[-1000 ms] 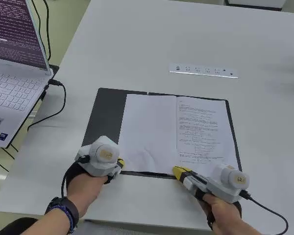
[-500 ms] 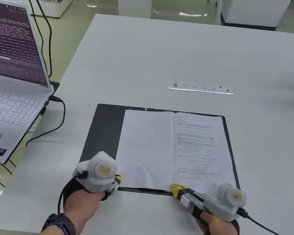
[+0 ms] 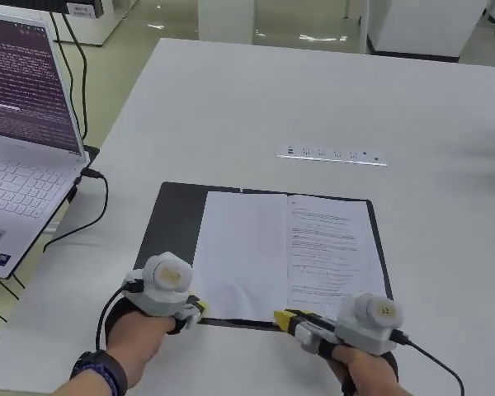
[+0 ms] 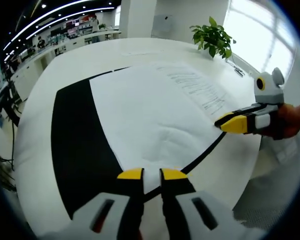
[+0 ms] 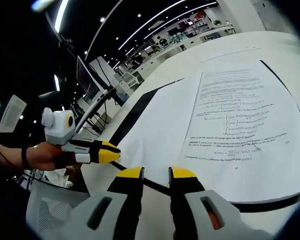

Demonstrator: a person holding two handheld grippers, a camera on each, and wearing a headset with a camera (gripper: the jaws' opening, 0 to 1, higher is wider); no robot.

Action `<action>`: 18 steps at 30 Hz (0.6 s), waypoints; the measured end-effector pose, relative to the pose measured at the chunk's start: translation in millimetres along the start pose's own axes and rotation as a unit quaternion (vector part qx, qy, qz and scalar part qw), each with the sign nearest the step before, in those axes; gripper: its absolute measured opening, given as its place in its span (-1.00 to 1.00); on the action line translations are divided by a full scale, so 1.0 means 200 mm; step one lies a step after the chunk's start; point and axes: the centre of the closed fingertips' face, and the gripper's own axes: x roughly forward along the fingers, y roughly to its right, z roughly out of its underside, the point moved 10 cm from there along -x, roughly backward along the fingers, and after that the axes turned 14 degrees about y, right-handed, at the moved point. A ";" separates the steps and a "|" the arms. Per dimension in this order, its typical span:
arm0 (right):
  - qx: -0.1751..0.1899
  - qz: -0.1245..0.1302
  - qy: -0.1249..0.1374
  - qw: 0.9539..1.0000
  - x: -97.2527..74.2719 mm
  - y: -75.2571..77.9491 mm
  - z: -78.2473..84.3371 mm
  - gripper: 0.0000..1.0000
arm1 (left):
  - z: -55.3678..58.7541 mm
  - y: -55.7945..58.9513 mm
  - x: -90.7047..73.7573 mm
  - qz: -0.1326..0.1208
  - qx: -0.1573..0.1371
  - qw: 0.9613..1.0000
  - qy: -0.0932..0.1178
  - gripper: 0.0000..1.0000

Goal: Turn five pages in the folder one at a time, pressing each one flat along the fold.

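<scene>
- Left tool (image 4: 151, 174): jaws a narrow gap apart, clamping nothing, tips at the near edge of the open black folder (image 4: 75, 135).
- Right tool (image 5: 155, 173): jaws slightly apart, printed white page (image 5: 240, 115) just ahead.
- Folder lies flat on the white worktop (image 3: 231, 99).

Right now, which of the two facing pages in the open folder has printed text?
The right-hand page, by the right gripper, carries lines of print; the left-hand page beside it is blank white.

Left tongs (image 4: 151, 174) and right tongs (image 5: 156, 172) are white, yellow-tipped, black-cabled; a dark wristband (image 3: 106, 369) circles the left wrist.
</scene>
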 end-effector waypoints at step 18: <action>-0.057 -0.010 0.001 0.998 -0.19 0.12 -0.15 -0.12 | -0.13 0.01 -0.17 0.015 -0.001 0.999 0.045 -0.28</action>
